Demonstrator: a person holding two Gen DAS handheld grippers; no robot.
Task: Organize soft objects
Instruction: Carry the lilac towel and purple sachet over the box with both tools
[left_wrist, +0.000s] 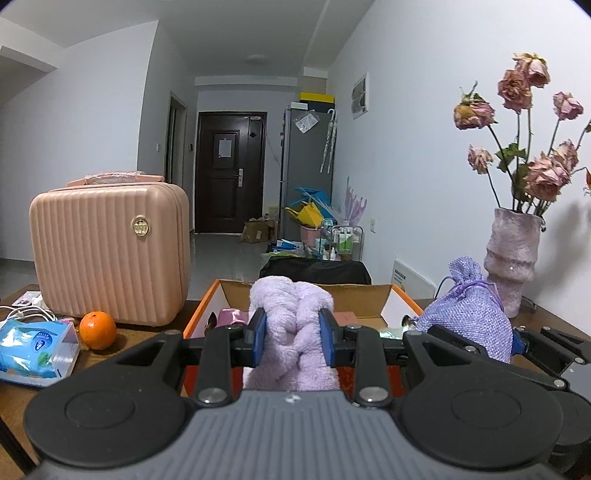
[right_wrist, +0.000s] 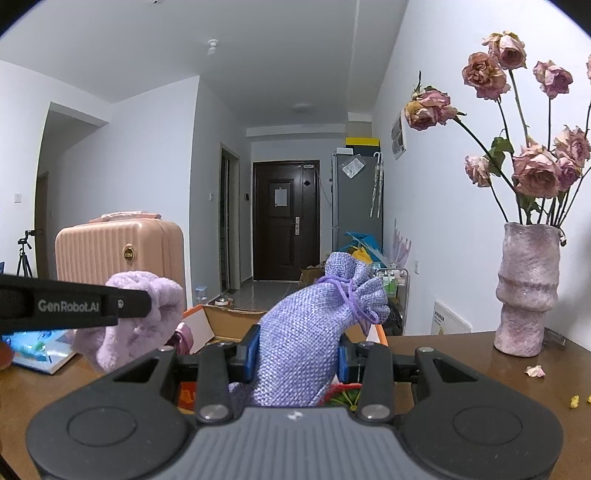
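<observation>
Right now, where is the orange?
In the left wrist view, the orange sits on the table at the left, between the tissue pack and the box, before the suitcase.

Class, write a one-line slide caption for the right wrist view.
Right gripper clamps a purple drawstring pouch above the open box, beside the left gripper's lilac towel.

Lilac fleece cloth (left_wrist: 291, 332): a soft, fluffy, bunched and twisted roll, pinched at mid-length so that its upper end bulges above the pinch; it stands roughly upright, raised over the near edge of an open cardboard box (left_wrist: 369, 295) with orange outer walls. Purple woven drawstring pouch (right_wrist: 314, 332): coarse-weave fabric, filled and rounded, its neck gathered and tied with a purple cord; it is squeezed at its lower body, tilts with the neck toward the upper right, and sits just beside the cloth, apart from it.
</observation>
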